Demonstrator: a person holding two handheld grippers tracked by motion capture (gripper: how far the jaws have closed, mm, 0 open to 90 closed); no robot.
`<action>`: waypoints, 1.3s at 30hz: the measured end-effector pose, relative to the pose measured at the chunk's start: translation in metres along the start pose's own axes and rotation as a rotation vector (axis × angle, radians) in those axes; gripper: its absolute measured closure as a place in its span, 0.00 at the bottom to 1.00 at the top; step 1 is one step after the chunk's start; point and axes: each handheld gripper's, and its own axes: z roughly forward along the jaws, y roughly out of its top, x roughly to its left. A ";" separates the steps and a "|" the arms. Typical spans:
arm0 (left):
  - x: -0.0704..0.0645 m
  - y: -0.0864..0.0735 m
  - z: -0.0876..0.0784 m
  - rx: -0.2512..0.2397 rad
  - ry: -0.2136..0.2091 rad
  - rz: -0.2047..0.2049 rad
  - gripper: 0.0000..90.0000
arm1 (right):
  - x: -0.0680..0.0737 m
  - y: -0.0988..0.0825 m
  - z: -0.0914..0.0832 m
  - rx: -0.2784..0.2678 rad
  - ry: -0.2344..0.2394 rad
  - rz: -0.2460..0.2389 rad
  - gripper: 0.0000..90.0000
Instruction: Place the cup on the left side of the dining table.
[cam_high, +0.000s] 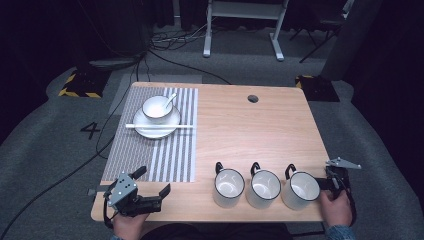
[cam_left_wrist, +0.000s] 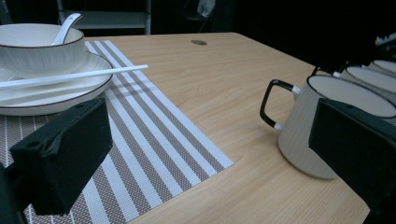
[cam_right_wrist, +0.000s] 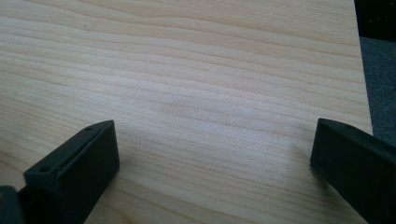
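Looking down from the high view, a wooden table (cam_high: 240, 130) carries a striped placemat (cam_high: 165, 150) at its left, on which a white plate (cam_high: 150, 131) holds a bowl (cam_high: 156, 109) with a spoon (cam_high: 170, 100) in it and a pair of white chopsticks (cam_high: 185, 126) laid across the plate. Three white mugs with dark rims and black handles stand in a row near the front edge: the left mug (cam_high: 229, 188), the middle mug (cam_high: 263, 188) and the right mug (cam_high: 300, 190). The left gripper (cam_high: 152, 186) rests at the front left corner, held by a hand (cam_high: 129, 225), its jaws spread wide and empty, just off the placemat's corner. The right gripper (cam_high: 334, 184) sits at the front right edge just beside the right mug, held by the other hand (cam_high: 336, 210).

From the left gripper view, the spread black jaws frame the placemat's edge and the nearest mug, with the plate, bowl and chopsticks behind at the left.

From the right gripper view, the jaws stand wide apart over bare wood, grasping nothing, the table's edge at the right.
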 end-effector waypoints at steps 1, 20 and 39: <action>0.000 0.001 -0.001 -0.008 0.016 -0.010 0.00 | 0.000 0.000 0.000 -0.002 -0.001 0.001 0.01; -0.016 0.016 0.018 0.059 -0.035 0.018 0.00 | 0.000 0.000 0.000 0.001 0.001 0.000 0.01; -0.051 0.031 0.080 0.159 -0.250 0.063 0.00 | 0.000 0.000 0.000 -0.003 -0.004 0.002 0.01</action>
